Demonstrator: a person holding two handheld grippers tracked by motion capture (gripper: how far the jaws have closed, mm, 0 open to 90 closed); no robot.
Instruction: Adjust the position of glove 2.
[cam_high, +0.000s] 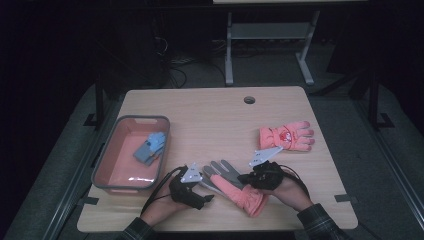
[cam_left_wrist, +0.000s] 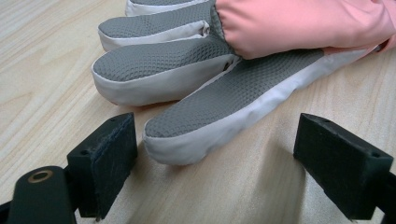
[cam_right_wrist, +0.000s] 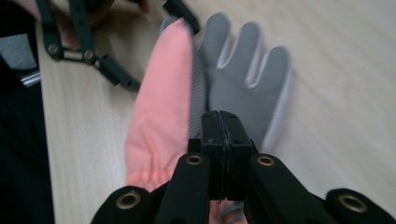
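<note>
A glove (cam_high: 235, 187) lies near the table's front edge, grey textured palm up, with its pink side folded over along one edge. My left gripper (cam_high: 206, 190) stands open at the glove's fingertips. In the left gripper view one grey finger (cam_left_wrist: 210, 112) lies on the wood between the two jaws of my left gripper (cam_left_wrist: 217, 140), close to the left pad, with neither pad pressing on it. My right gripper (cam_high: 243, 178) sits over the middle of the glove (cam_right_wrist: 243, 74). The jaws of my right gripper (cam_right_wrist: 226, 126) are shut pad to pad, and I see no fabric between them.
A second pink glove (cam_high: 286, 135) lies back up at the right, farther back. A pink bin (cam_high: 107, 160) at the left holds a blue and grey glove (cam_high: 152, 145). A round cable hole (cam_high: 249, 99) sits near the table's far edge. A metal desk frame stands beyond.
</note>
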